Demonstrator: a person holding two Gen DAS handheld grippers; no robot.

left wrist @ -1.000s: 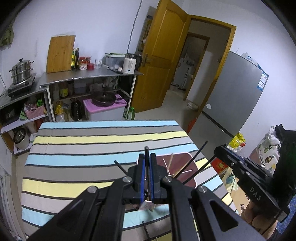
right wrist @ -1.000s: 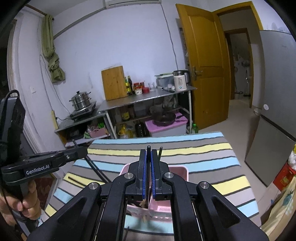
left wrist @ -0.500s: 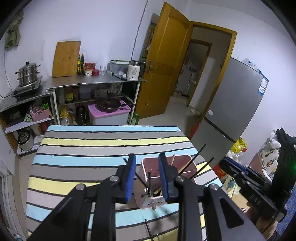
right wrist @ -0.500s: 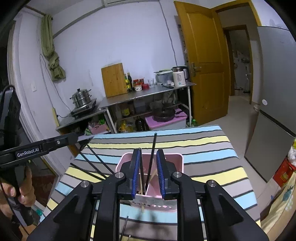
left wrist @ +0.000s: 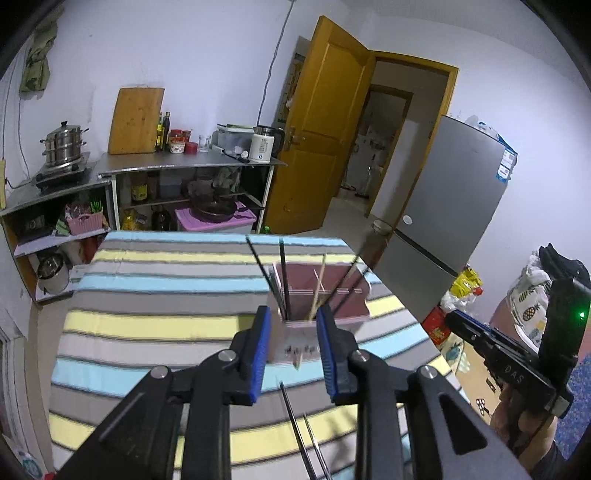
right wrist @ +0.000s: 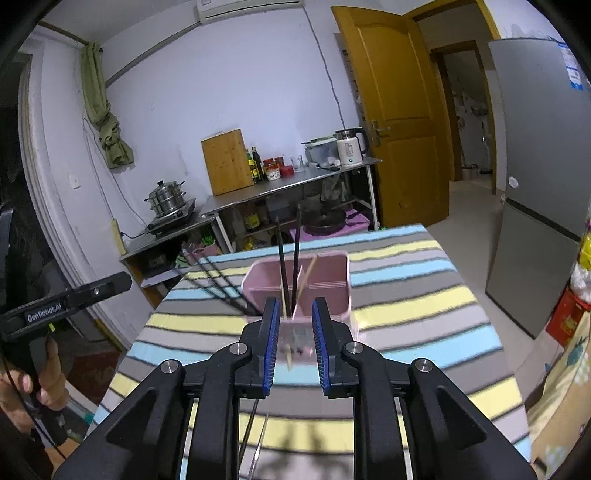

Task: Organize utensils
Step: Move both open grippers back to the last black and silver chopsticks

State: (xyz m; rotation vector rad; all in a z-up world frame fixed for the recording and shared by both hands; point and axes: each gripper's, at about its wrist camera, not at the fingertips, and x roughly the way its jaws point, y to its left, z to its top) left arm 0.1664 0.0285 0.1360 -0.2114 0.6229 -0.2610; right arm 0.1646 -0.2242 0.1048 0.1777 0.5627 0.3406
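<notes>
Left wrist view: black left gripper with blue pads (left wrist: 291,347) parted, nothing between, jaws lately opened; pink plastic utensil holder (left wrist: 321,299) beyond on striped tablecloth (left wrist: 147,295), holding black chopsticks (left wrist: 282,273) and a wooden chopstick (left wrist: 318,291). Right wrist view: right gripper (right wrist: 294,338) likewise lately opened and empty, same holder (right wrist: 332,284) ahead. Two loose chopsticks (left wrist: 299,432) flat on cloth nearby.

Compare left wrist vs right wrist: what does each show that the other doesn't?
Left wrist only: the right tool from the side, pineapple-print bag, floor bowl.
Right wrist only: the left tool from the side, green cloth hanging on the wall, air conditioner.
Both: pink holder with black and wooden chopsticks, striped tablecloth, loose chopsticks in front, door, fridge, cutting board.
</notes>
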